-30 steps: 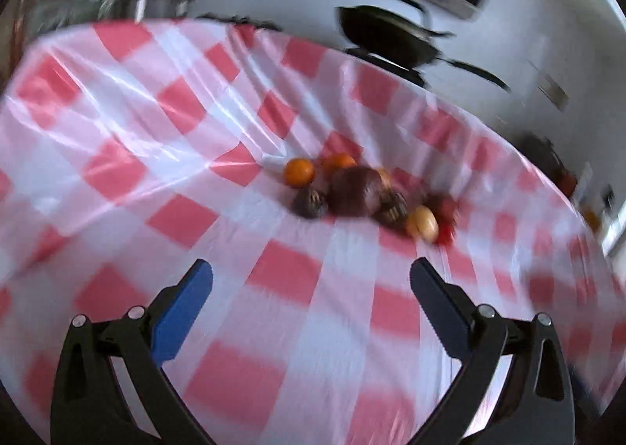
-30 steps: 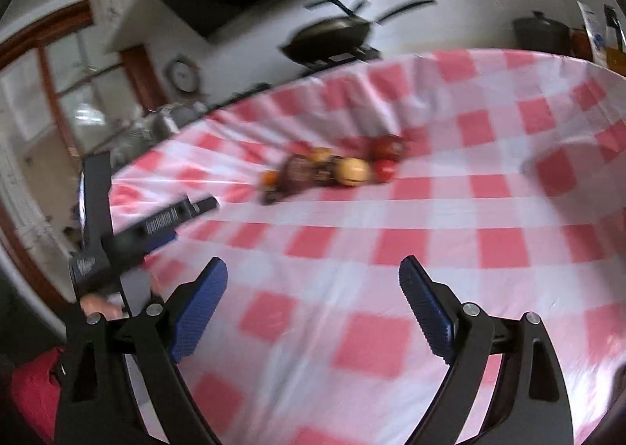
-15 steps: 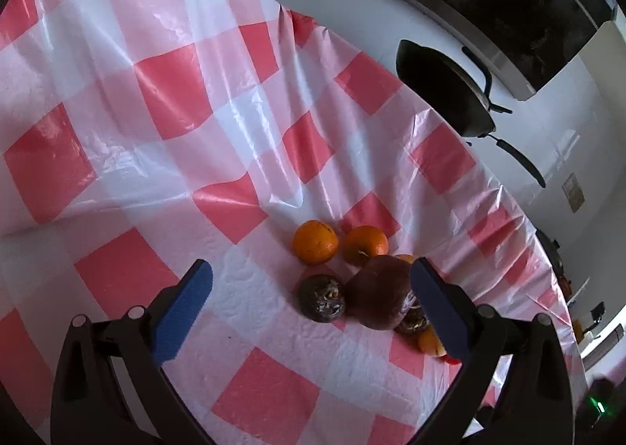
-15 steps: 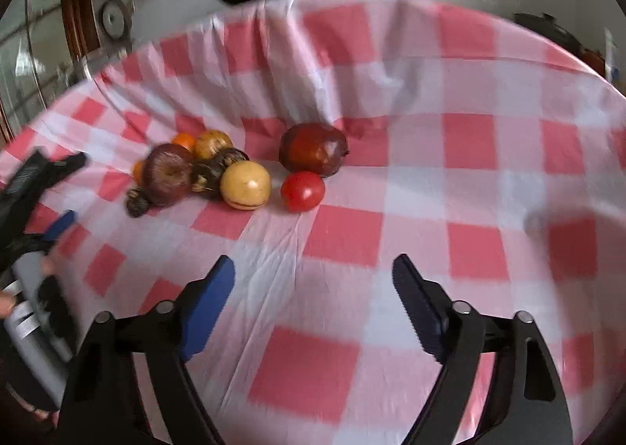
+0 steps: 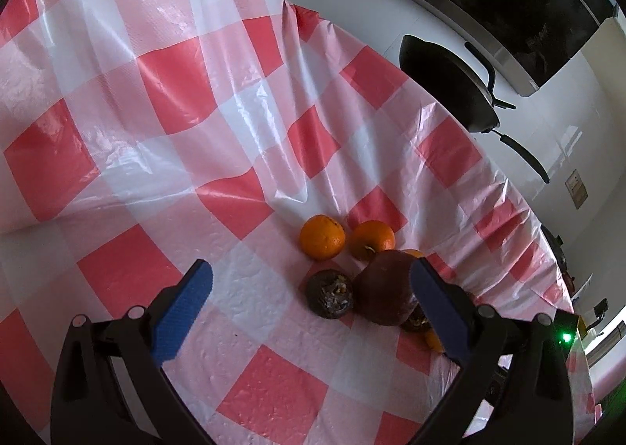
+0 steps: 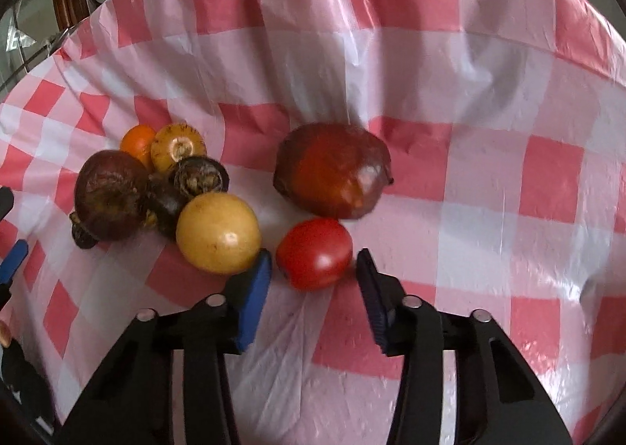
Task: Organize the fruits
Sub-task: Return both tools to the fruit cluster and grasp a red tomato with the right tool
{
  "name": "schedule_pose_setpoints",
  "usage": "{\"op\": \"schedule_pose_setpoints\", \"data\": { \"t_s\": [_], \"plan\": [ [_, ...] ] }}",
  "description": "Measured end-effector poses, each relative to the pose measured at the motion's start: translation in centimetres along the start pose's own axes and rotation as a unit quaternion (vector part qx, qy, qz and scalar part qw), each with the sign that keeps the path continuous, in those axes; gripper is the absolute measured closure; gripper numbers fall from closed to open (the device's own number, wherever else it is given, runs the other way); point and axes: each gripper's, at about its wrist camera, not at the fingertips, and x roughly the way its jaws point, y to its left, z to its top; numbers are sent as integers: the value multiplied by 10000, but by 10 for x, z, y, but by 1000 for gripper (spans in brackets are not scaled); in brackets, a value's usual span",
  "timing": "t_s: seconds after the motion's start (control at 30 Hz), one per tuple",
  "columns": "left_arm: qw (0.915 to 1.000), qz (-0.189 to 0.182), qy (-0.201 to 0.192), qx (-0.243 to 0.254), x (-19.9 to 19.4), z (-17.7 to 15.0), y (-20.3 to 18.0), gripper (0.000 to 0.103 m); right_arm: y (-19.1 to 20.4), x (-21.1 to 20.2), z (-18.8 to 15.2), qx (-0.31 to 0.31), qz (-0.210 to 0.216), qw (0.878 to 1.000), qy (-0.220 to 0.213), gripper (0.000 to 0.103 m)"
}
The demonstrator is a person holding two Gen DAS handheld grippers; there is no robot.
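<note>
The right gripper (image 6: pixel 313 265) stands with its blue ridged pads on either side of a smooth, glossy red tomato (image 6: pixel 314 252), the jaws parted and close to its flanks, though contact cannot be made out. Just beyond the tomato lies a large dark-red fruit (image 6: pixel 332 170) with a shiny, slightly dented skin. Ahead and to the left of this gripper a round, matte yellow fruit (image 6: pixel 218 232) touches a cluster: a dull maroon fruit (image 6: pixel 110 199), two blackish wrinkled ones, and an orange-yellow speckled one (image 6: pixel 178 147).

The left gripper (image 5: pixel 309 280) hangs wide open above the tabletop (image 5: pixel 156 101), which is covered with a crinkled, glossy red-and-white checked plastic cloth. Between its pads and slightly ahead sit a dark wrinkled round fruit (image 5: pixel 329 293) and the maroon fruit, which its right pad partly covers. Farther ahead rest two pebbly-skinned oranges (image 5: pixel 322 237), side by side. Beyond the tabletop's edge, ahead and to the right, is a black pan (image 5: pixel 446 81)
</note>
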Motion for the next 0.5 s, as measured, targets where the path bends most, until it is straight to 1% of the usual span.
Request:
{"op": "schedule_pose_setpoints", "data": {
  "t_s": [0.03, 0.07, 0.17, 0.23, 0.3, 0.33, 0.37, 0.4, 0.43, 0.5],
  "plan": [
    [10000, -2, 3, -7, 0, 0, 0, 2, 0, 1, 1, 29, -3, 10000, 17, 63],
    [10000, -1, 6, 1, 0, 0, 0, 2, -1, 1, 2, 47, -20, 10000, 4, 66],
    [10000, 1, 43, 43, 0, 0, -1, 2, -5, -6, -5, 275, 74, 9996, -66, 67],
    [9999, 10, 52, 128, -1, -2, -3, 2, -11, -14, -8, 623, 198, 9977, -198, 67],
    [9996, -1, 49, 264, -2, -3, -8, 2, -16, -26, -17, 1060, 434, 9927, -381, 67],
    [9993, -8, 72, 370, -1, -5, -12, 2, -18, -30, -21, 1240, 516, 9897, -489, 67],
    [9987, -20, 101, 497, 0, -6, -16, 2, -22, -36, -28, 1503, 666, 9843, -645, 67],
    [9974, -24, 127, 708, 1, -10, -25, 2, -26, -39, -33, 1693, 786, 9798, -720, 67],
    [9958, -15, 145, 907, 2, -12, -32, 2, -30, -39, -36, 1898, 905, 9747, -760, 67],
    [9914, 36, 236, 1283, 9, -16, -46, 2, -33, -38, -40, 2041, 988, 9708, -781, 67]
  ]
}}
